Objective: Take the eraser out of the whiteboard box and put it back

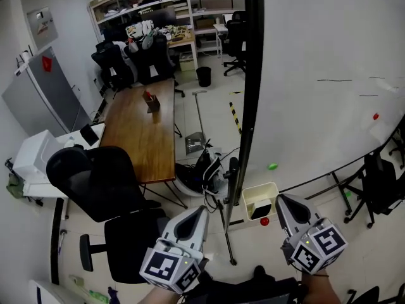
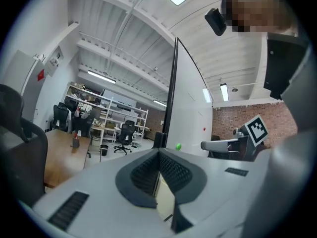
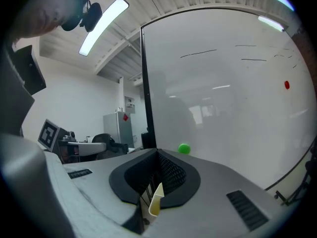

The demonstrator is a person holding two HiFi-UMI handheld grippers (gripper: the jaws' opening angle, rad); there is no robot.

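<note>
The cream whiteboard box hangs at the lower edge of the whiteboard in the head view. A dark block, apparently the eraser, lies inside it. My right gripper is shut and empty, its tip just right of the box. My left gripper is also shut with nothing held, left of the box by the board's black frame. In the right gripper view the right gripper points at the board, and a cream box edge shows beneath its jaws. The left gripper points along the board's edge.
A green magnet and a red magnet stick on the board; a red ball sits below the box. A wooden table and black office chairs stand to the left. The board's stand leg runs between the grippers.
</note>
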